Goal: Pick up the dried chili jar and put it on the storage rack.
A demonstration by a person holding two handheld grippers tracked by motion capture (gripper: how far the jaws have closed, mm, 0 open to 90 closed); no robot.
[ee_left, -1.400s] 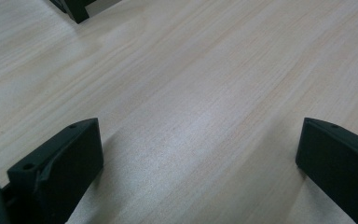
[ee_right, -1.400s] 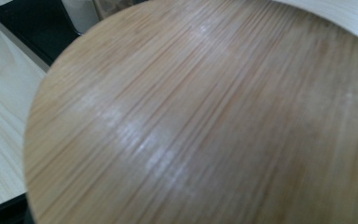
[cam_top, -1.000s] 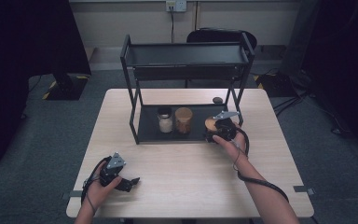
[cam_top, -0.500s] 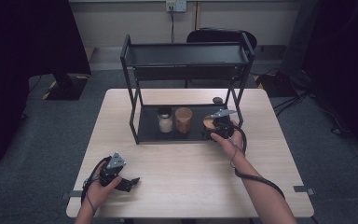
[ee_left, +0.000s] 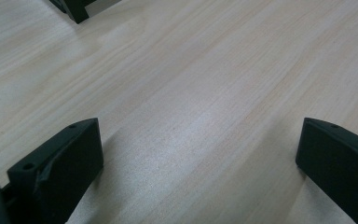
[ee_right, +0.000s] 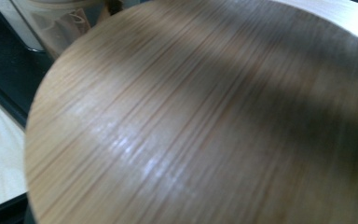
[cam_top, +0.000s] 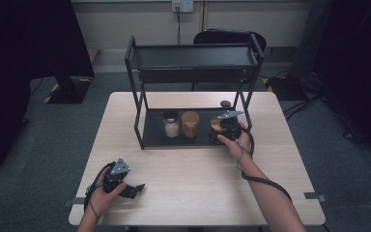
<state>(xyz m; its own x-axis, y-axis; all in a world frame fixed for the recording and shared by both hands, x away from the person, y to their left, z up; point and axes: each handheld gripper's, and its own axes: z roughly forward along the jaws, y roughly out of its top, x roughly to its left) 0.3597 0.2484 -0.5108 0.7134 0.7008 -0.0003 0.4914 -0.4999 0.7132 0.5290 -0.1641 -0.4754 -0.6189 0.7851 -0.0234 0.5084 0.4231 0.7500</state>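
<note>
Wooden-lidded jar (cam_top: 216,124) on the lower shelf of the black rack (cam_top: 193,58), at its right end, mostly hidden behind the right gripper (cam_top: 223,129). Round bamboo lid (ee_right: 205,116) very close in the right gripper view, blurred, cut off at the bottom and right edges. Right gripper closed about as far as it goes, seemingly clamped on that jar; own jaws hidden behind the lid, so contact of the pads hard to confirm. Second wooden-lidded jar (cam_top: 190,124) just left of it, then a dark-capped jar of pale contents (cam_top: 171,125) beside that one. Small dark round thing (cam_top: 225,104) behind the rack on the table (cam_top: 198,179), too small to identify. Upper shelf in shadow, contents unclear. Left gripper (cam_top: 134,190) low near the table's front left corner, well apart from the rack, jaws wide apart with bare wood between them. Rack foot (ee_left: 77,9) just cut off at the top edge of the left gripper view.
</note>
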